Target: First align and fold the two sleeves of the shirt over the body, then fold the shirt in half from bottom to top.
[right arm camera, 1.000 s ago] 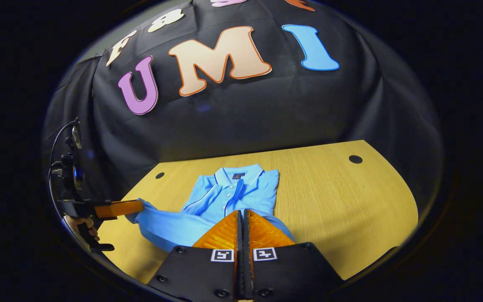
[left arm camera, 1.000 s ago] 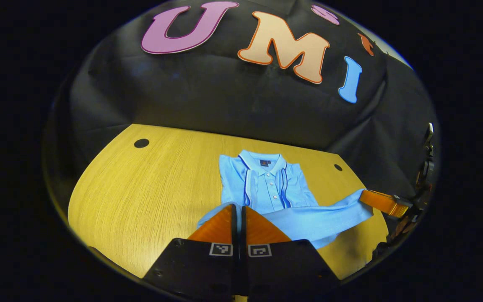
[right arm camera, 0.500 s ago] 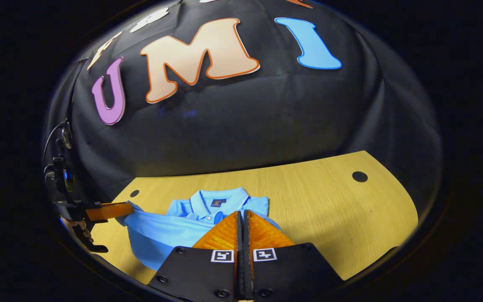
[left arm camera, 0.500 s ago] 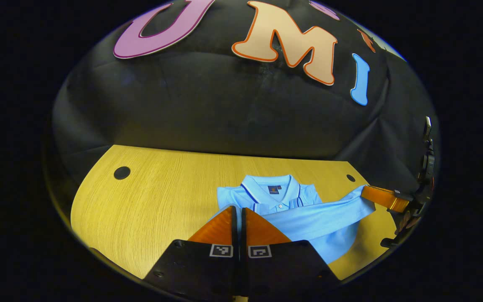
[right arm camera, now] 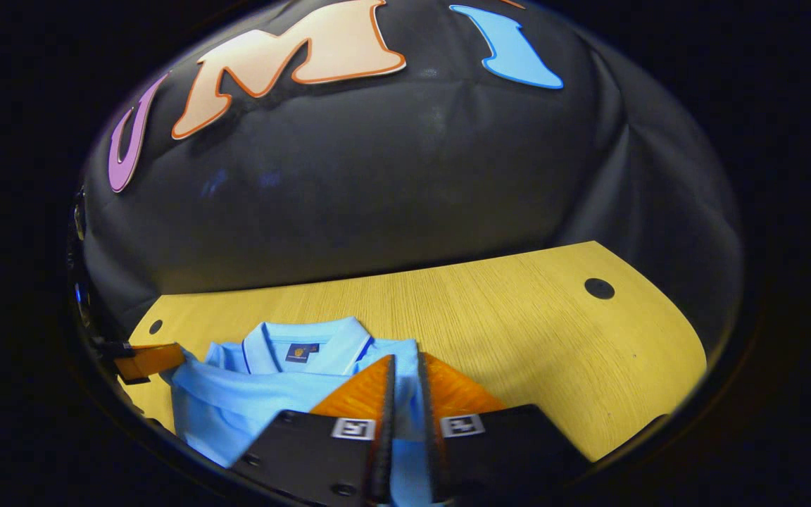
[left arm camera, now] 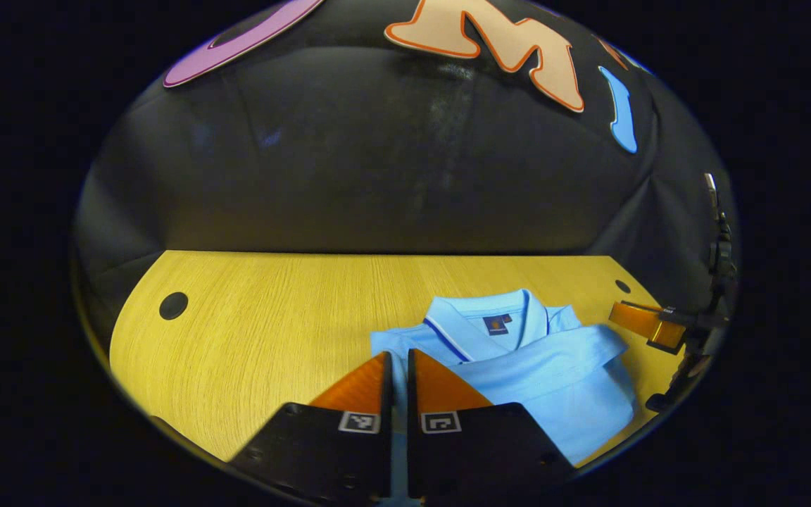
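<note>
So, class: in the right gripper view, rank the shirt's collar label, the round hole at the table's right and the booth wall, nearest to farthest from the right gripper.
1. Collar label: just left of the right gripper, on the shirt.
2. Round hole: far right of the table.
3. Booth wall: behind the table.

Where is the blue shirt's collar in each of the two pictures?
Left gripper view: the collar sits right of center, low, beyond the gripper's fingers.
Right gripper view: the collar sits left of center, low.
Shared landmark: the small dark label inside the collar.
</note>
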The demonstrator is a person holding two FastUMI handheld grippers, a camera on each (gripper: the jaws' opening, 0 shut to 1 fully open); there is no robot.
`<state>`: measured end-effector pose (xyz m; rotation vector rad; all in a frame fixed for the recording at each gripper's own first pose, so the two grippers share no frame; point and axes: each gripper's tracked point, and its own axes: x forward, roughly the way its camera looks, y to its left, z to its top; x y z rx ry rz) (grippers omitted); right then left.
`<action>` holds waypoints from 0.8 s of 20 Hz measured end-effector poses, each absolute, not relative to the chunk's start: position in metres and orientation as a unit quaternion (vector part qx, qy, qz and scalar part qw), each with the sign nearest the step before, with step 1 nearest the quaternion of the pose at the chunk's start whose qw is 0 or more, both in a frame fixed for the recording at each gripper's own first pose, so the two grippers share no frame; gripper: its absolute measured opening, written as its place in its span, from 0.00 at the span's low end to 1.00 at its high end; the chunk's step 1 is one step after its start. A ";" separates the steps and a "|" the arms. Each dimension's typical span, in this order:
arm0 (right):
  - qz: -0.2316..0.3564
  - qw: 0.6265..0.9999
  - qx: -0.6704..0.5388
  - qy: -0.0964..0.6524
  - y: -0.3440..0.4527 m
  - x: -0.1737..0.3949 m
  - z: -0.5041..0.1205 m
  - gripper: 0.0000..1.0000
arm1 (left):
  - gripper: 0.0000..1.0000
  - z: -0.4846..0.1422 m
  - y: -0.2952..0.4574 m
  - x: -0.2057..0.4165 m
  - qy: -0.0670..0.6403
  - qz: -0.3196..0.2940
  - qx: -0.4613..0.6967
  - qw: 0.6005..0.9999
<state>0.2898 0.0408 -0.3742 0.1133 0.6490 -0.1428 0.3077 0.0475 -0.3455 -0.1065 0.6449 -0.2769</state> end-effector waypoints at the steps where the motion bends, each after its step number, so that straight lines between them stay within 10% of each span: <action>1: -0.071 0.946 0.048 0.313 0.040 0.289 -0.368 0.54 | 0.26 -0.337 0.046 0.304 0.309 -0.138 -0.069 0.938; 3: -0.064 0.956 0.039 0.284 0.047 0.282 -0.348 0.97 | 0.75 -0.320 0.053 0.303 0.279 -0.118 -0.089 0.949; 4: -0.057 0.961 0.031 0.269 0.050 0.275 -0.338 0.99 | 0.99 -0.304 0.062 0.299 0.262 -0.107 -0.090 0.955; 16: -0.011 0.989 0.016 0.147 0.064 0.131 -0.174 0.99 | 0.96 -0.153 0.062 0.153 0.121 -0.091 -0.042 0.988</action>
